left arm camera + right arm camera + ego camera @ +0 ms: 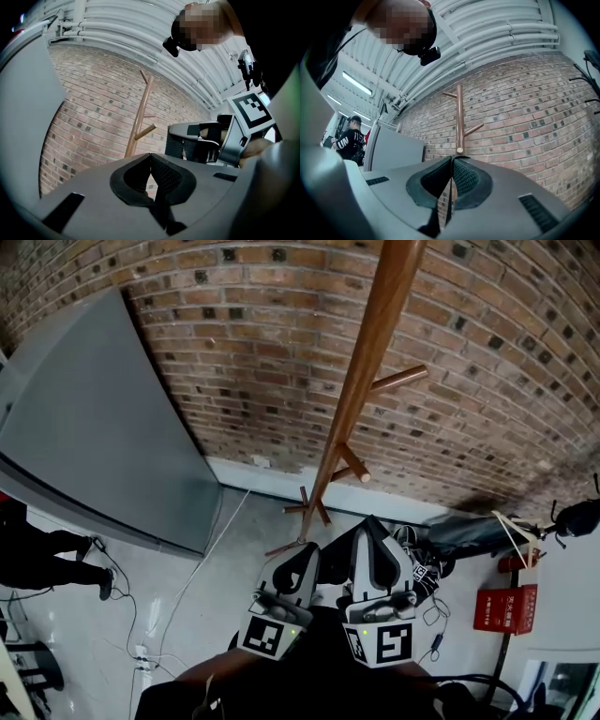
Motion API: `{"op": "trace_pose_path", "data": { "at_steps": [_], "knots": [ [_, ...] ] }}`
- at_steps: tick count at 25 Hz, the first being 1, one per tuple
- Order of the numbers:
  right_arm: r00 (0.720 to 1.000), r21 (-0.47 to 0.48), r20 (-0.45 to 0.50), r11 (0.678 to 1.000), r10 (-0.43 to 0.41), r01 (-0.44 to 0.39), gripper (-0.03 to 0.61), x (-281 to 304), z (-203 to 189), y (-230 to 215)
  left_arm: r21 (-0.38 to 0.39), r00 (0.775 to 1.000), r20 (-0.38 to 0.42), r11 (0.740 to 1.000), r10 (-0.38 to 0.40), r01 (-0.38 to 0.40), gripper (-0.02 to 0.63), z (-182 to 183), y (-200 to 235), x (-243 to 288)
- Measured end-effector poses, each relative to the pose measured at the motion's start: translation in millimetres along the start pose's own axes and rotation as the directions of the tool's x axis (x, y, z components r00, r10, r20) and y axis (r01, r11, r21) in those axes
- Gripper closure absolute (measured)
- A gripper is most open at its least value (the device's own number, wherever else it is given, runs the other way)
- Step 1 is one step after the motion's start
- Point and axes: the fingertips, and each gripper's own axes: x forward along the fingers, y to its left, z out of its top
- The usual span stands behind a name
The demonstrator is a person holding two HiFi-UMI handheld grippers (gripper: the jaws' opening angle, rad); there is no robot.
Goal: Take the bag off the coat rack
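Both grippers sit side by side, short of the coat rack [361,390]. The left gripper [150,156] has its jaws pressed together on nothing, and so does the right gripper [452,159]. No bag hangs on any peg in view. A dark bundle [469,531] on the floor beside the rack's base may be it, though that is unclear. This looks like the approach step: next, locate the bag and part one pair of jaws for its strap.

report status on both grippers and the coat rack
Left hand-held gripper shut, empty; right hand-held gripper shut, empty. Coat rack pegs bare, nothing hanging. Nothing between grippers and rack.
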Motion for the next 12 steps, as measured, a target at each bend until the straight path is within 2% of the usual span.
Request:
{"op": "trace_pose_path", "data": {
  "at_steps": [12],
  "knots": [
    [1.000,0.006,-0.004,1.000,-0.002,0.002,0.558,-8.5,-2.2,-2.8,0.036,1.000,0.027,0.999,0.003,-0.004,0.595,6.5,-7.5,0.0]
  ]
}}
